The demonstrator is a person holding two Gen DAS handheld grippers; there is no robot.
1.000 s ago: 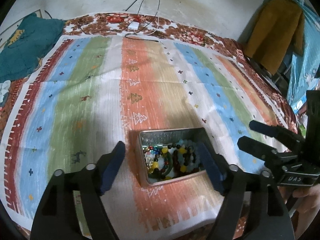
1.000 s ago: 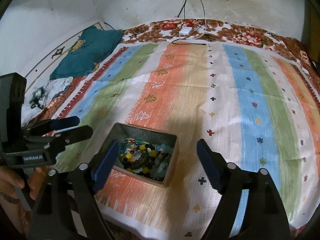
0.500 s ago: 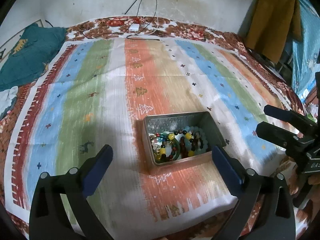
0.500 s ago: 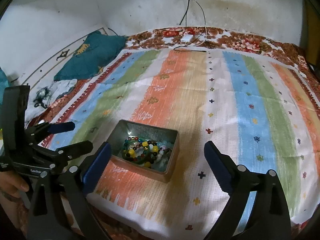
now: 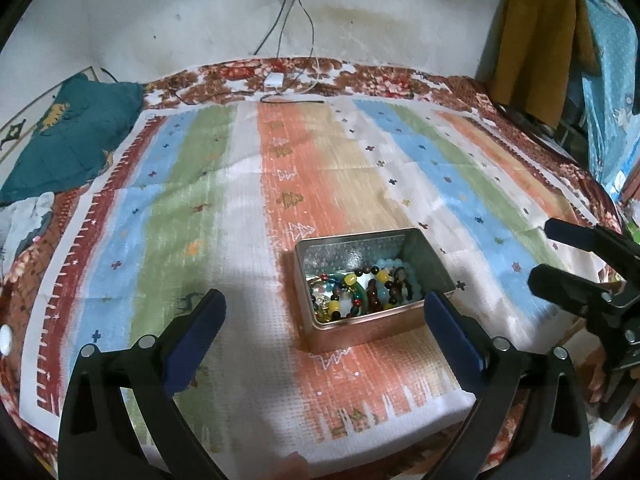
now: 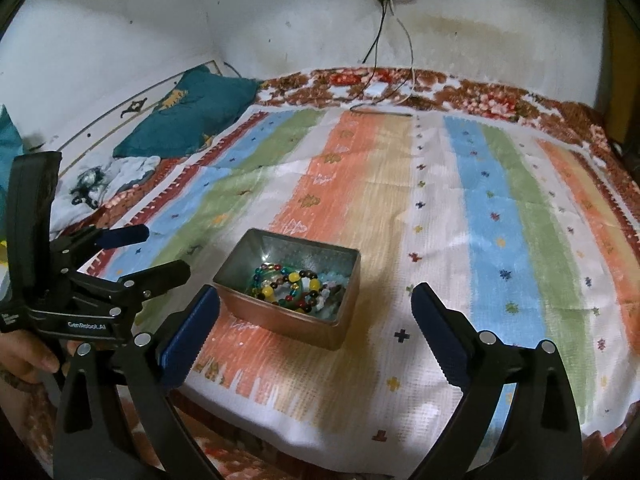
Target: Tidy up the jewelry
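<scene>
Far left, a teal pillow (image 5: 60, 140) is seen at the edge of the bed, well away from anything that matters. Next along, the left gripper (image 5: 324, 320) is held low at the near edge with its jaws spread wide and nothing between them. The striped blanket (image 5: 180, 220) is laid flat under everything, soft fabric, so whatever gets set down on it will probably sink a bit rather than slide.

Middle of the scene, the metal tin (image 5: 372, 322) is sat on the orange stripe, near side of the bed, lid off. The beaded bracelets (image 5: 360, 288) are piled inside it, toward the near right part of the tin floor, all tangled over each other. These are likely light and floppy, smooth round beads on cord, so they'd be expected to slip out of a flat pinch. A better hold would probably be got by pinching across one strand where it arches up off the pile, not by grabbing the heap. The tin itself looks rigid and thin-walled; a wall could be clamped if it needs steadying.

To the right, the right gripper (image 6: 316, 320) is also held wide open and empty, just near of the tin.
</scene>
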